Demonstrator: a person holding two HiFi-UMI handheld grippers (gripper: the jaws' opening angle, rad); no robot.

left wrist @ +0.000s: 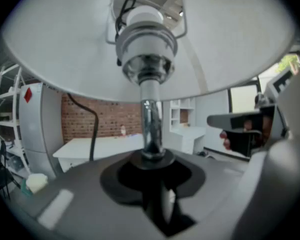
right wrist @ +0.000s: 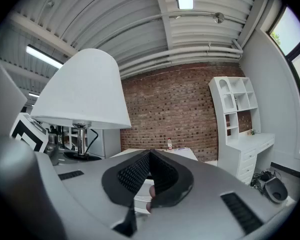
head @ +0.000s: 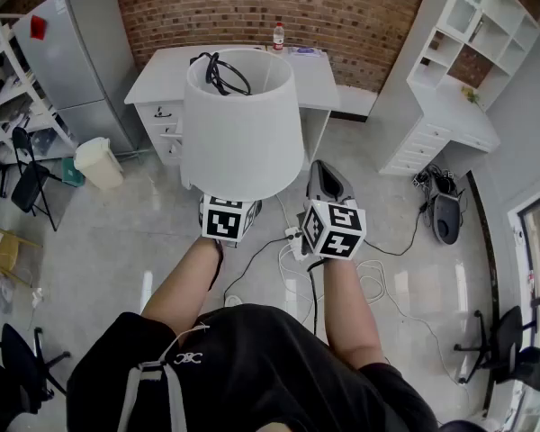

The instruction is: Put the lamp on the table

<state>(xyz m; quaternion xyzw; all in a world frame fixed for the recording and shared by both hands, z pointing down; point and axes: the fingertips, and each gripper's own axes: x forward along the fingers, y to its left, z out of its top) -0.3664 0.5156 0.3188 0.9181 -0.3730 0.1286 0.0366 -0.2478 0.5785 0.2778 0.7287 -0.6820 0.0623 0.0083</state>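
Fingers [left wrist: 65,194] of left gripper [left wrist: 152,160] clamp lamp [head: 243,124] upright; forearm [head: 184,282] outstretched forward.

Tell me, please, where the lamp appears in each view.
Head view: lamp at centre, seen from above.
Left gripper view: lamp fills the top and centre, seen from below.
Right gripper view: lamp at the left.
Shared landmark: white desk by the brick wall.

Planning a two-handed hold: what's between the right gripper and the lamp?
Nothing: in the head view a bare gap separates the right gripper from the lamp.
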